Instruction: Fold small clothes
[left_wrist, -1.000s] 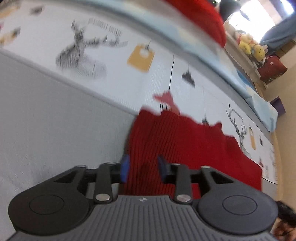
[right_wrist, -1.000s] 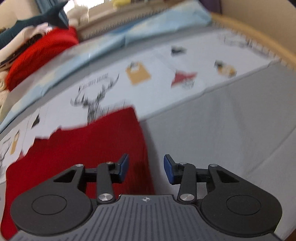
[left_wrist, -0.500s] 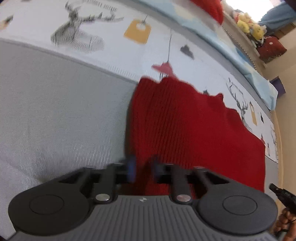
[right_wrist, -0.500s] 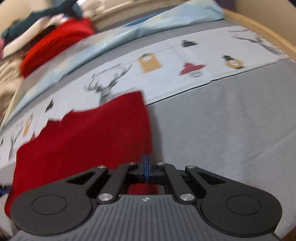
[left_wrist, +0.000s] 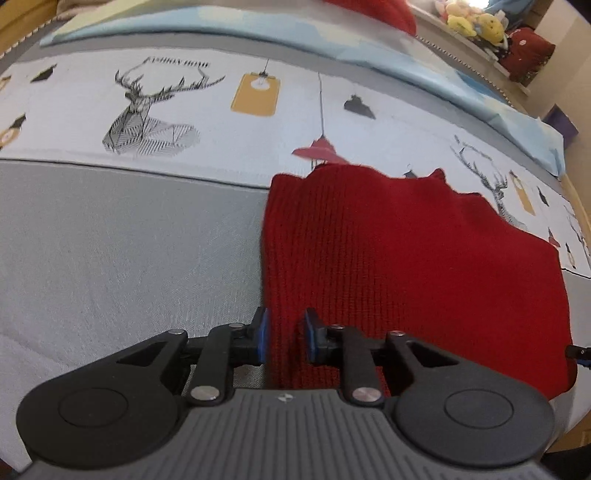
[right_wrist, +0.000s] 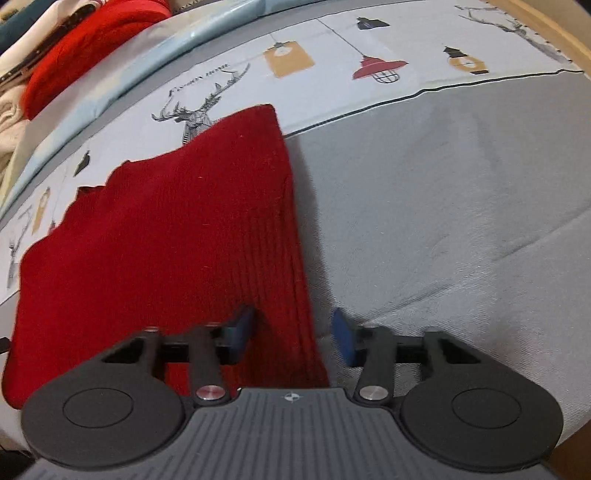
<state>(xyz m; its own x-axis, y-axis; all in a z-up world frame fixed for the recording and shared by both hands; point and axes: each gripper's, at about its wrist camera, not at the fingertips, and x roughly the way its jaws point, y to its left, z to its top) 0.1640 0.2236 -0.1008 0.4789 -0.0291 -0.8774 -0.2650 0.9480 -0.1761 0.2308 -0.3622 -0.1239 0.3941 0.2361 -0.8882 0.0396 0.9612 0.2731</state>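
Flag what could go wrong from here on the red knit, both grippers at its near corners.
1. The left gripper has just reopened; its pads straddle the red knit garment's left edge with a visible gap, so a lift could leave that corner behind.
2. The right gripper has also been opening, with the right edge between pads that stand well apart. It may close on one layer only.
3. Uneven grips would skew the fold on the grey bedspread.

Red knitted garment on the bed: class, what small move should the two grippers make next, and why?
Probably close both grippers on the near edge. The red knitted garment lies flat. Both grippers' jaws have just been opening: the left gripper straddles its left edge, the right gripper its right edge, pads apart from the fabric, so nothing is gripped for folding.
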